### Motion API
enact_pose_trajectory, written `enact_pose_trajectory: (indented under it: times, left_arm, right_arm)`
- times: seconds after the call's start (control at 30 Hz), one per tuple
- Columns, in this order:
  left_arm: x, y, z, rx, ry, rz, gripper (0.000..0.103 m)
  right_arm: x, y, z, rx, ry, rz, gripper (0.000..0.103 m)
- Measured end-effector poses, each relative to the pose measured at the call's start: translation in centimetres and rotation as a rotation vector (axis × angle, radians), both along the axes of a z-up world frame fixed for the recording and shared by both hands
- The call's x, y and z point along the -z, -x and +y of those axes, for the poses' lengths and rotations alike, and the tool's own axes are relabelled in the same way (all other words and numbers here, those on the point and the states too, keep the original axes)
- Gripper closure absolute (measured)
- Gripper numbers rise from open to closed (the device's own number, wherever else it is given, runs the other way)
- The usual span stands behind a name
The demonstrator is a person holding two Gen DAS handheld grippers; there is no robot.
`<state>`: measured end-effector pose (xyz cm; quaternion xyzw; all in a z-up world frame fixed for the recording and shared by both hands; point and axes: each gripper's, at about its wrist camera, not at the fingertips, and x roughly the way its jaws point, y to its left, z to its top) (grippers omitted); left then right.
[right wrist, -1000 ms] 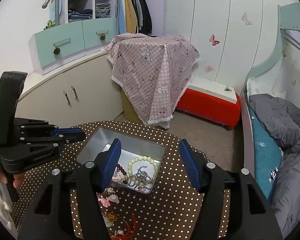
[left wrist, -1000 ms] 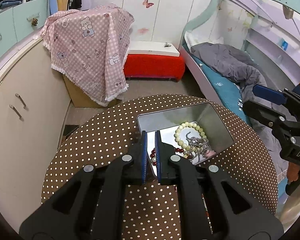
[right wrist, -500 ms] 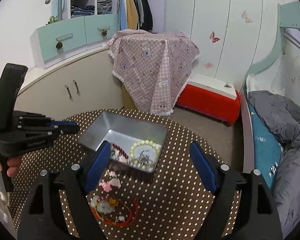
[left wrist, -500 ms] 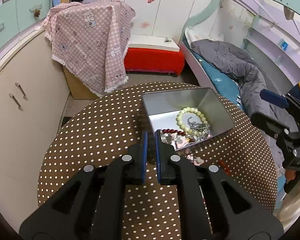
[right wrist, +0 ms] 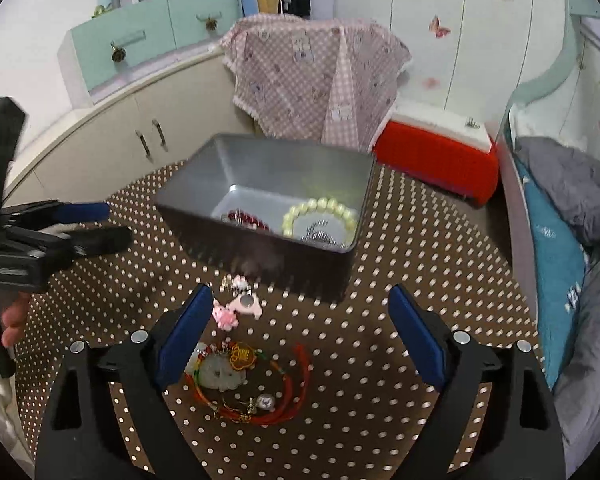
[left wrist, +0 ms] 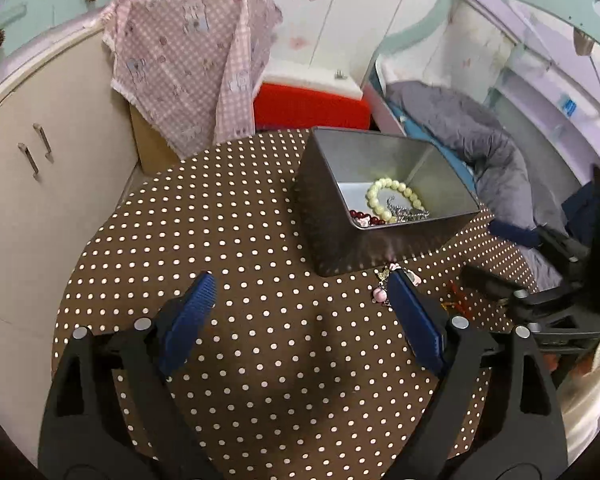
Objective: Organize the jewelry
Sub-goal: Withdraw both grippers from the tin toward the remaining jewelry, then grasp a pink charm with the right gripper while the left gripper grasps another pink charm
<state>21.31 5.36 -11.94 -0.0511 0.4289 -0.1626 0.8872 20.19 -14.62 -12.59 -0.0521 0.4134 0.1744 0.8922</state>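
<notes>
red cord bracelet (right wrist: 252, 388) before tin (right wrist: 260, 252): light, limp, grip cord | right hand-held gripper (right wrist: 300, 332), left hand-held gripper (left wrist: 300, 304): both opening, empty

Round table (right wrist: 400, 240) under brown white-dotted cloth. On it: grey metal tin (right wrist: 284, 256) near far edge; just before the tin, small pink charms (right wrist: 236, 308); nearer, red cord bracelet (right wrist: 260, 384) with pale pendant
</notes>
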Motion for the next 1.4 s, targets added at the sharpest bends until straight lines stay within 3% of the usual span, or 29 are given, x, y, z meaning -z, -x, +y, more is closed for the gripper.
enact_pose_trajectory:
  times: [0.23, 0.37, 0.53, 0.67, 0.9, 0.97, 1.03, 1.23, 1.4]
  left_arm:
    - [0.9, 1.2, 0.1, -0.017, -0.059, 0.010, 0.017]
    - [1.8, 1.8, 0.4, -0.024, -0.076, 0.021, 0.017]
    - [2.5, 2.5, 0.5, -0.045, -0.090, 0.029, 0.017]
    - [2.9, 2.8, 0.1, -0.050, -0.094, 0.034, 0.017]
    - [3.6, 2.8, -0.3, -0.058, -0.105, 0.049, 0.017]
    - [3.7, 2.7, -0.2, -0.069, -0.095, 0.058, 0.017]
    - [3.8, 2.7, -0.1, -0.075, -0.081, 0.062, 0.017]
    - [3.9, 2.4, -1.3, -0.067, -0.019, 0.064, 0.017]
    - [3.9, 2.1, -4.2, 0.005, -0.002, 0.047, 0.017]
  right_arm:
    - [1.8, -0.6, 1.5, -0.001, 0.024, 0.015, 0.018]
    - [2.7, -0.8, 2.2, -0.006, 0.058, 0.020, 0.032]
    - [3.3, -0.7, 2.7, 0.005, 0.096, 0.017, 0.037]
    - [3.4, -0.2, 3.0, -0.012, 0.103, 0.011, 0.052]
    - [3.5, 0.3, 4.9, -0.046, 0.128, -0.012, 0.055]
    - [4.0, -0.1, 5.2, -0.045, 0.145, -0.001, 0.072]
    - [4.2, -0.1, 5.3, -0.063, 0.124, 0.004, 0.080]
    - [4.0, 0.4, 4.6, -0.060, 0.127, -0.001, 0.081]
    - [3.9, 0.9, 2.6, -0.018, 0.112, 0.002, 0.081]
